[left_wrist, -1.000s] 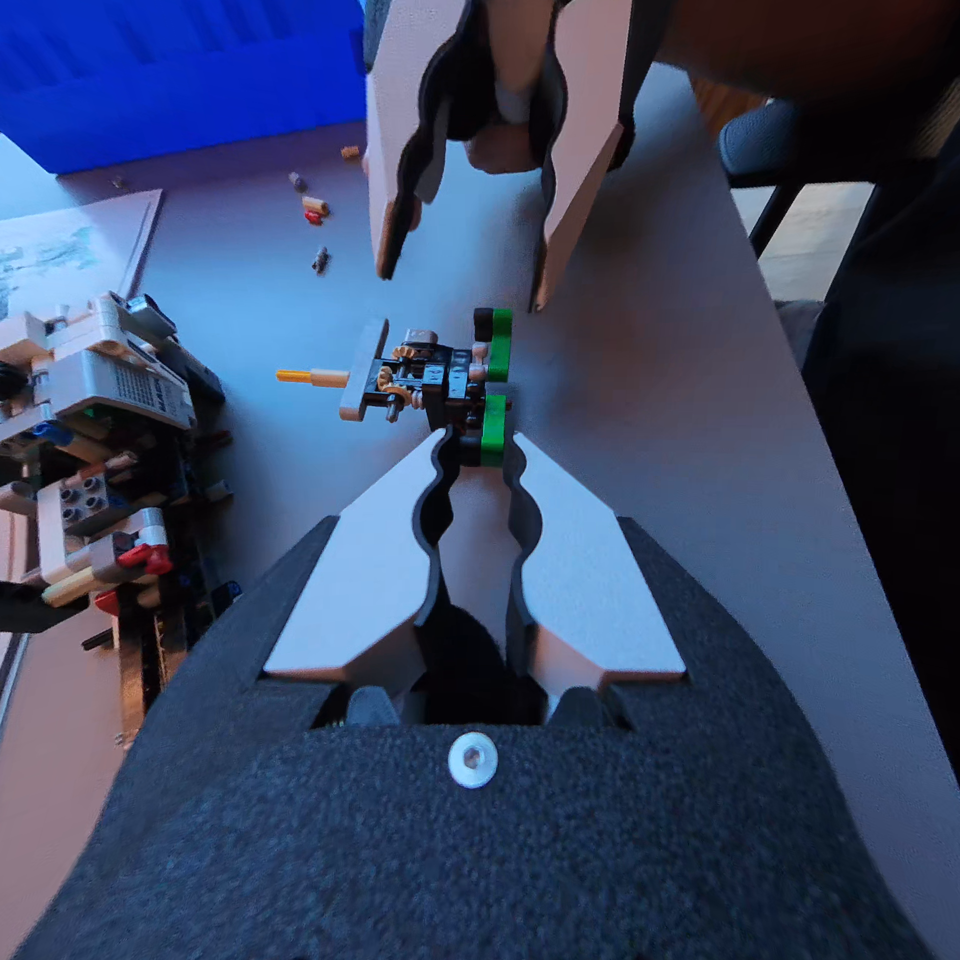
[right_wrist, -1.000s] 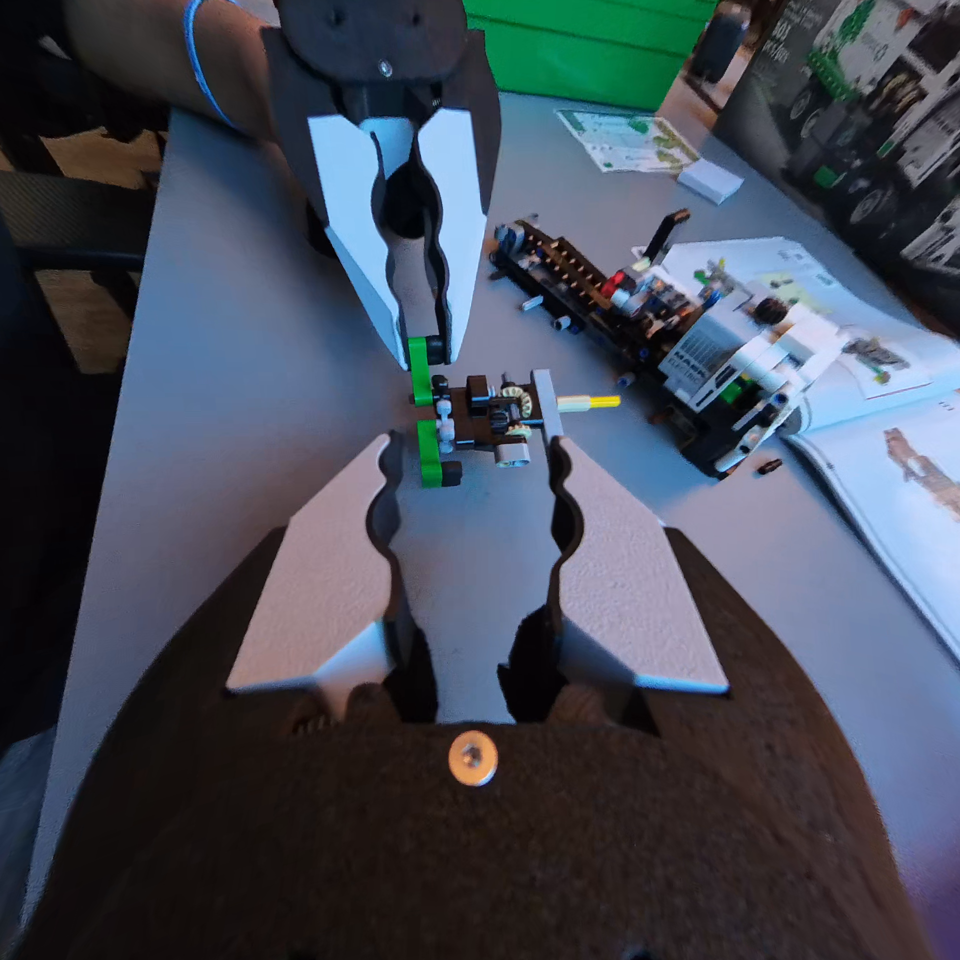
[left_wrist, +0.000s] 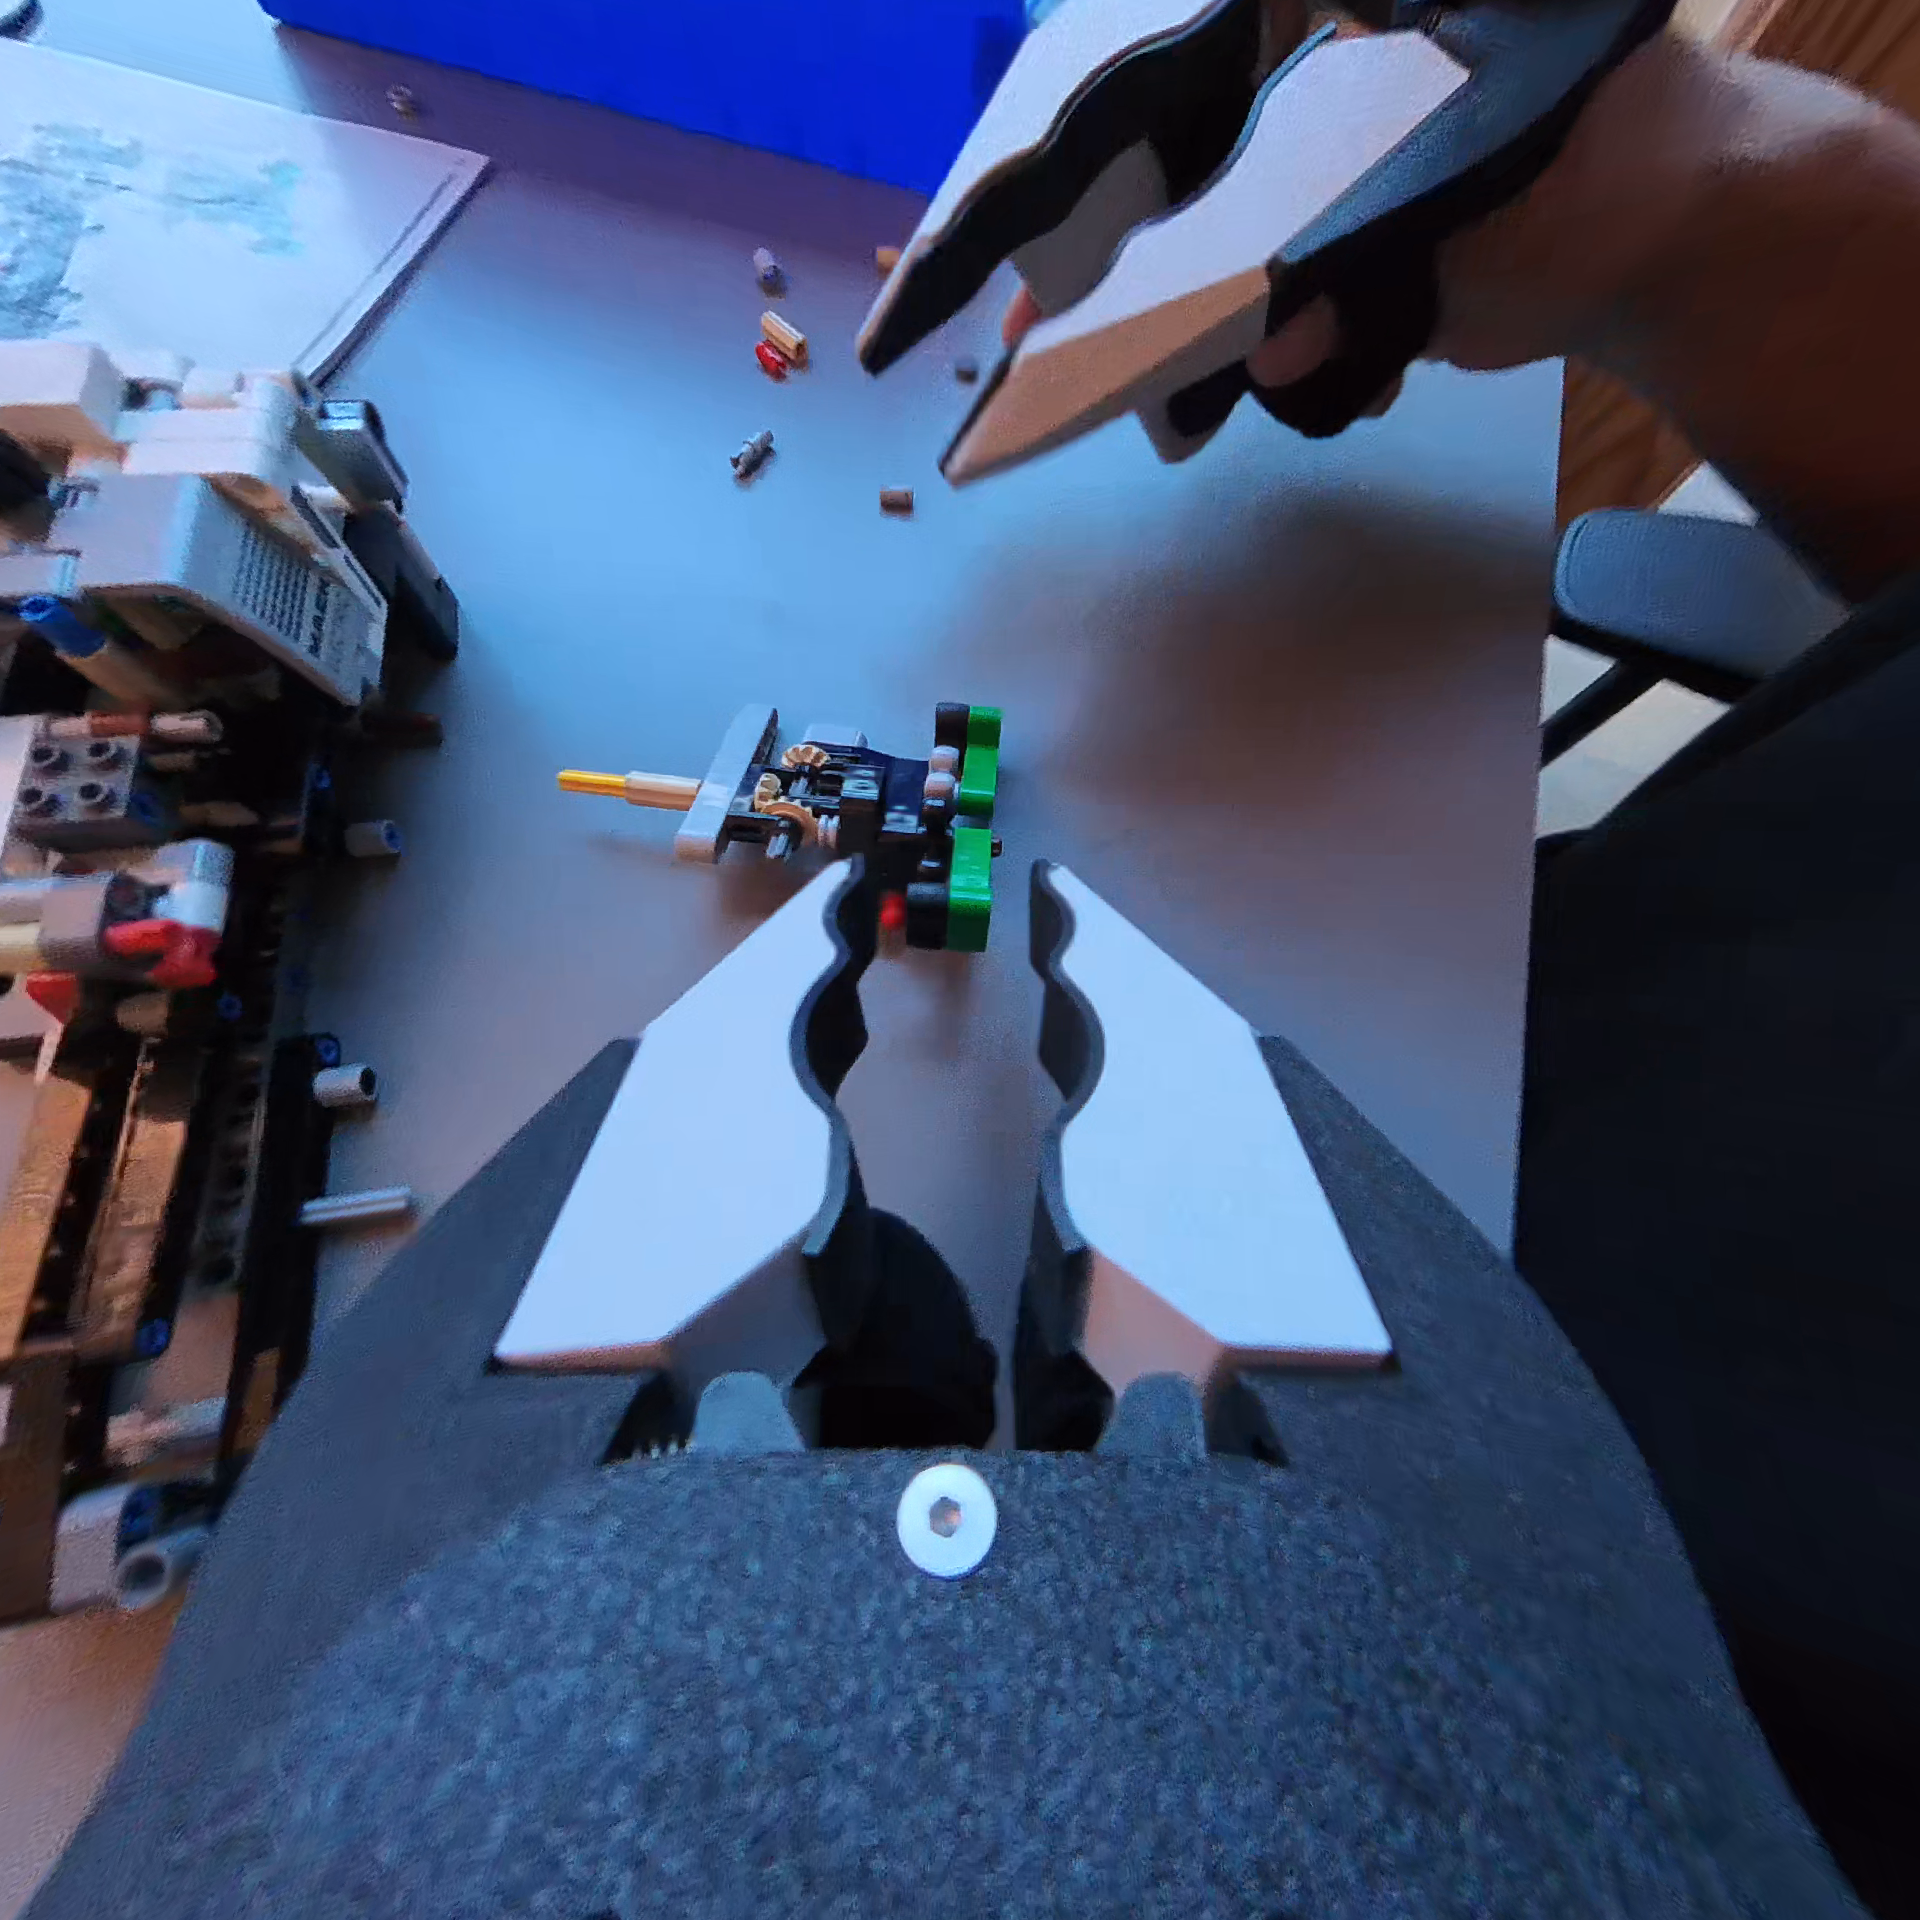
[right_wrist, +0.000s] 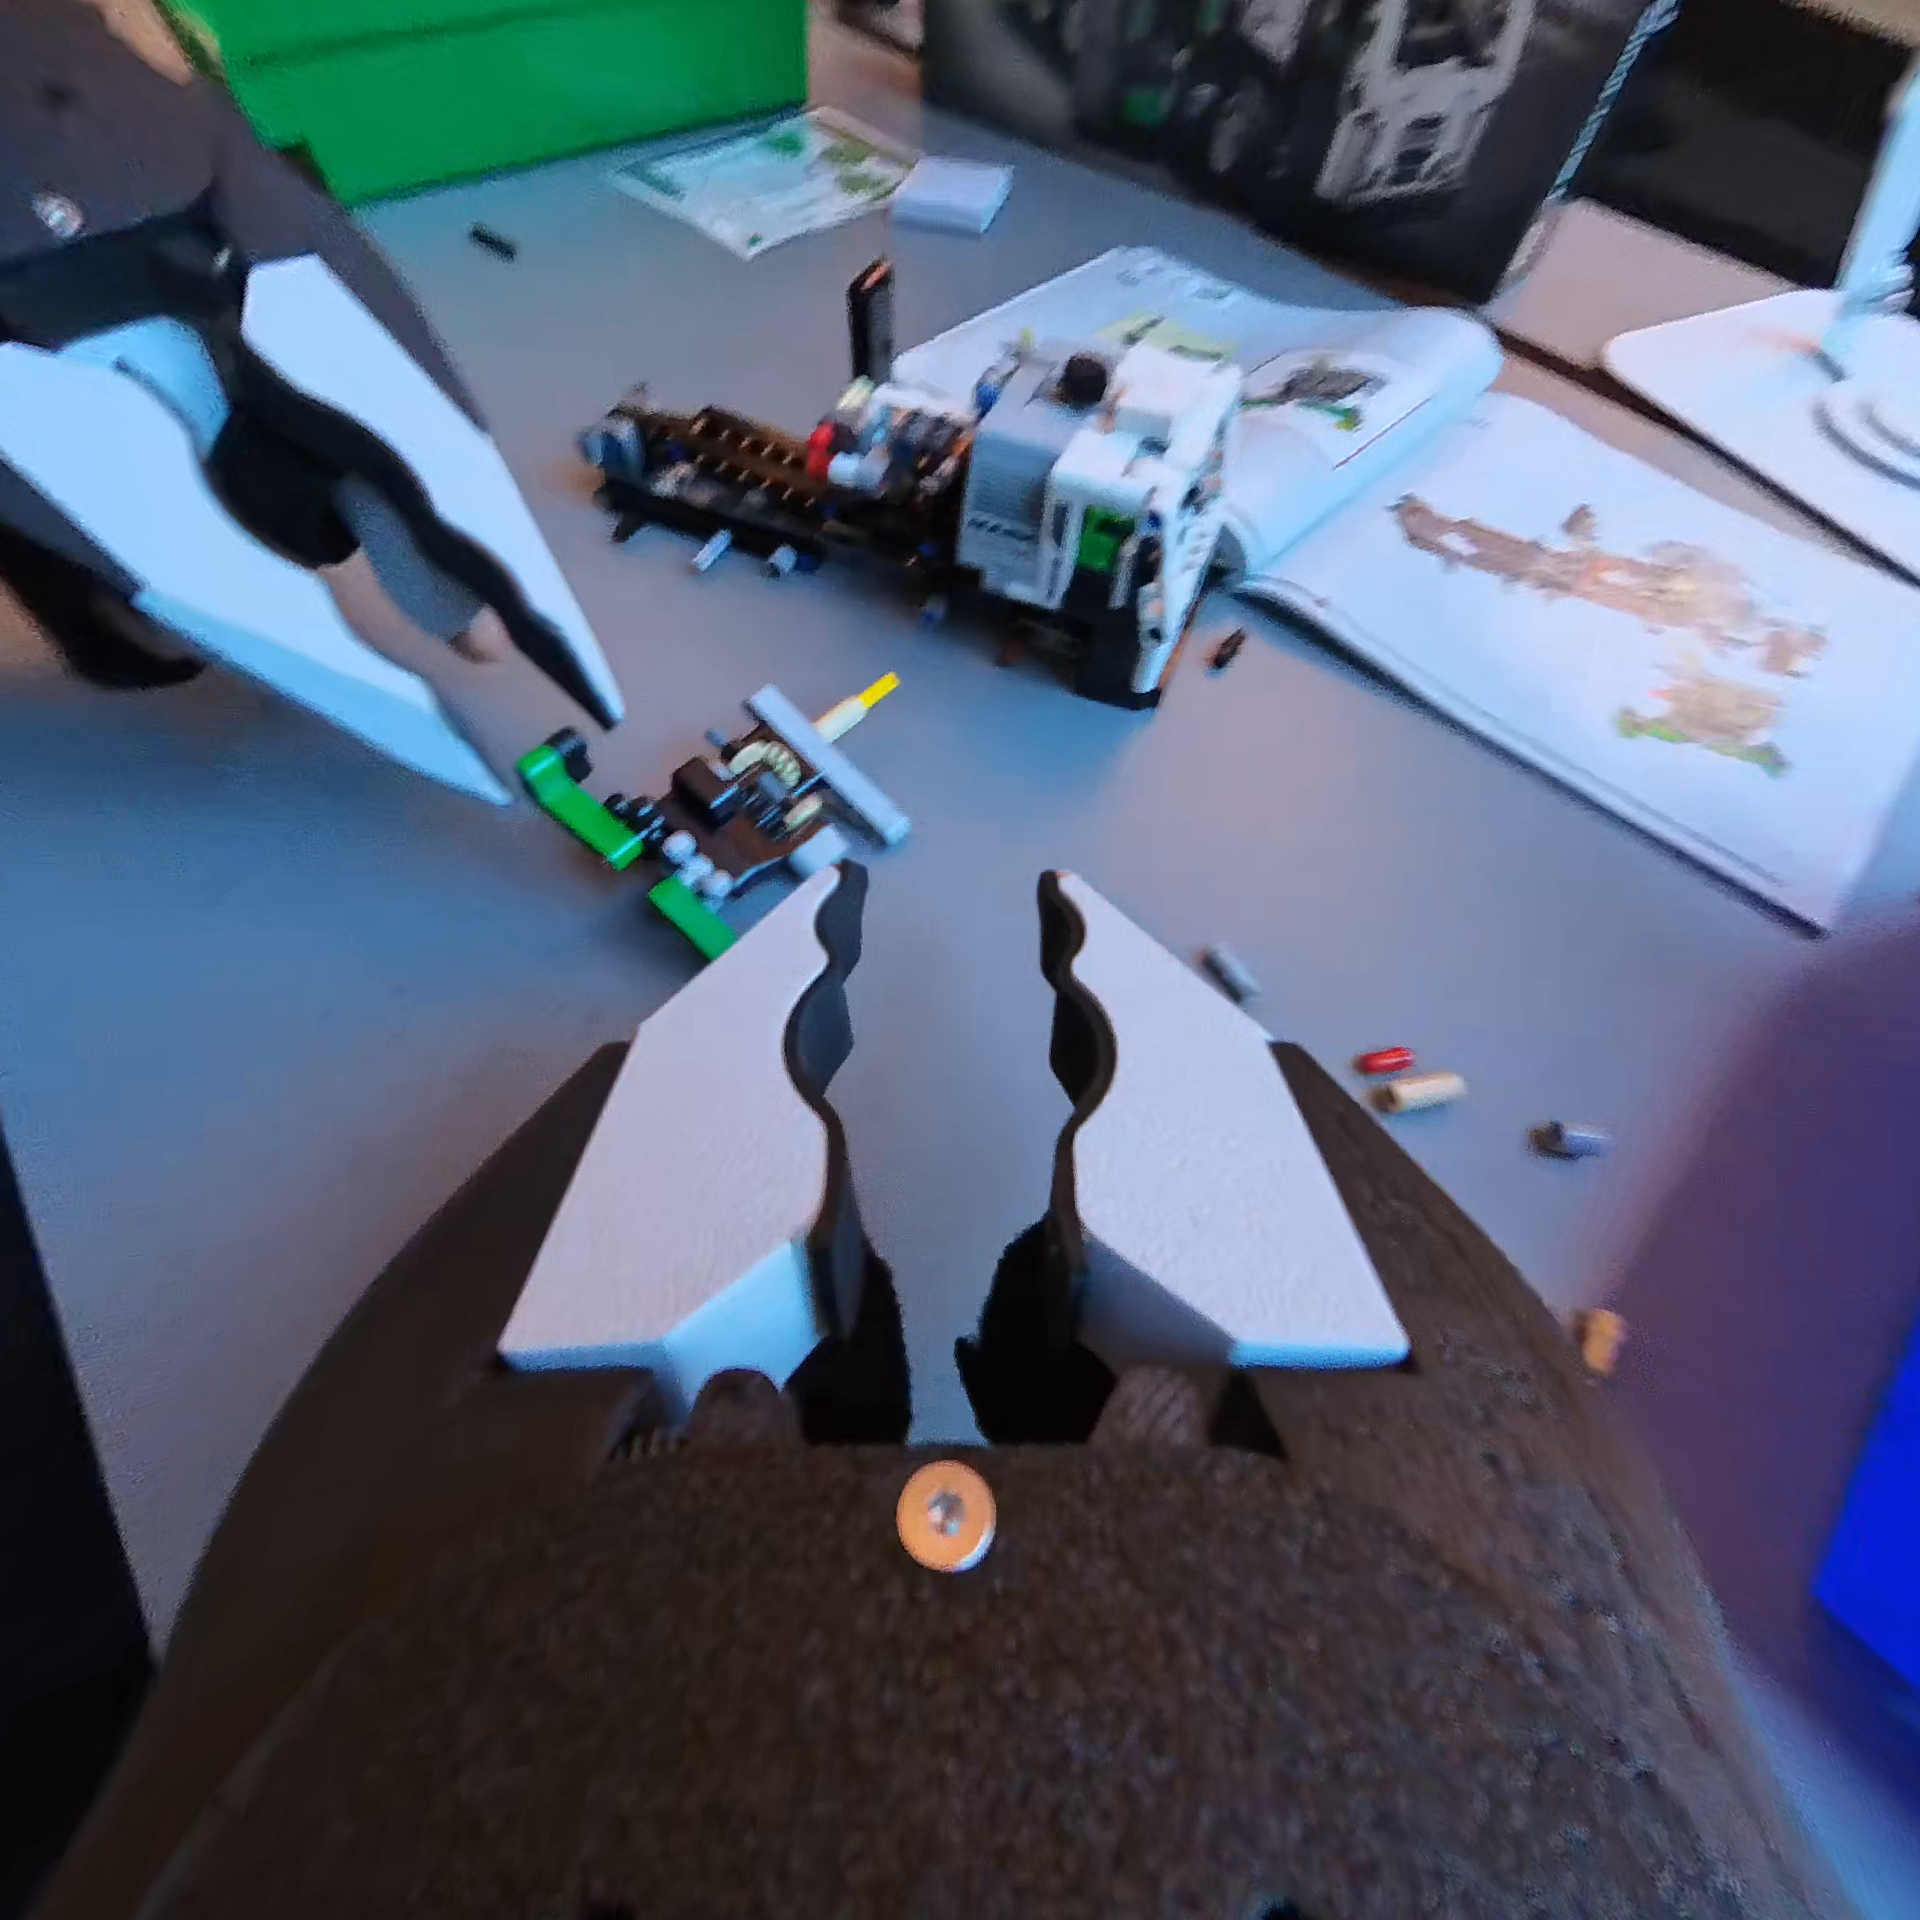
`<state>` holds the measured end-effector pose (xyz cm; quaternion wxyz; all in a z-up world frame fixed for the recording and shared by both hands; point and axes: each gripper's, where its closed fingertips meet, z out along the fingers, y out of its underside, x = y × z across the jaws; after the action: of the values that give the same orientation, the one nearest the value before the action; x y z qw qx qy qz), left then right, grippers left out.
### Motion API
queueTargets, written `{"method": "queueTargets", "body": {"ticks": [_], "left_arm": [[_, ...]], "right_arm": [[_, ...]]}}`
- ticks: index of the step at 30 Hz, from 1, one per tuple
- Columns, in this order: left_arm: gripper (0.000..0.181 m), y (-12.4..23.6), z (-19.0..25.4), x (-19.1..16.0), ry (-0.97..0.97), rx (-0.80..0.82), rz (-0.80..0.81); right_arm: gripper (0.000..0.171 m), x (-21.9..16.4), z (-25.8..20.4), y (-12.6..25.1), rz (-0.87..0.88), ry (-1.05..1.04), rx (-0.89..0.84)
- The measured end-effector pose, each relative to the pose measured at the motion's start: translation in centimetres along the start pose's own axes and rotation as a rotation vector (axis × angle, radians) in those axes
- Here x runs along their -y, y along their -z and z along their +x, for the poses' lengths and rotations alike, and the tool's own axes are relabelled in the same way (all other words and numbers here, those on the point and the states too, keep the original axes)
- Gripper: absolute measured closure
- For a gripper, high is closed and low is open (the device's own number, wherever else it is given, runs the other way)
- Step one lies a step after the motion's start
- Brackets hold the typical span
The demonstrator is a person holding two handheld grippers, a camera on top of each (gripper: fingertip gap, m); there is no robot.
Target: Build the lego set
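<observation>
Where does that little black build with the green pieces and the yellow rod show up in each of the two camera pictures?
Left wrist view: the small assembly lies mid-picture on the table, just beyond the left gripper, green end right, yellow rod pointing left.
Right wrist view: the small assembly is left of centre, green end left, rod pointing upper right.
Shared landmark: the white truck model.

A grey table (right_wrist: 1299, 831) carries a small black-and-green lego subassembly (right_wrist: 727, 800), a half-built white-cabbed truck model (right_wrist: 935, 488), an open instruction booklet (right_wrist: 1558, 623), a folded leaflet (right_wrist: 769, 177), and scattered loose pins (left_wrist: 779, 343)
</observation>
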<state>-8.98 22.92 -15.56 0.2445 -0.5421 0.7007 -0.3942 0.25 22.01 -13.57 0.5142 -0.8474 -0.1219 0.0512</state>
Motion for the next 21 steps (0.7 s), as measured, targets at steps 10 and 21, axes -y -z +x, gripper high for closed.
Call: {"method": "queueTargets", "body": {"ticks": [10, 21], "left_arm": [[0.144, 8.2, -8.8, -1.0, 0.199, 0.300, 0.229], [0.157, 13.8, -16.3, -3.7, 0.294, 0.553, 0.366]], "right_arm": [[0.138, 3.3, 6.8, -0.9, 0.123, -0.156, -0.100], [0.140, 3.3, 10.1, -5.2, 0.039, -0.034, -0.067]]}}
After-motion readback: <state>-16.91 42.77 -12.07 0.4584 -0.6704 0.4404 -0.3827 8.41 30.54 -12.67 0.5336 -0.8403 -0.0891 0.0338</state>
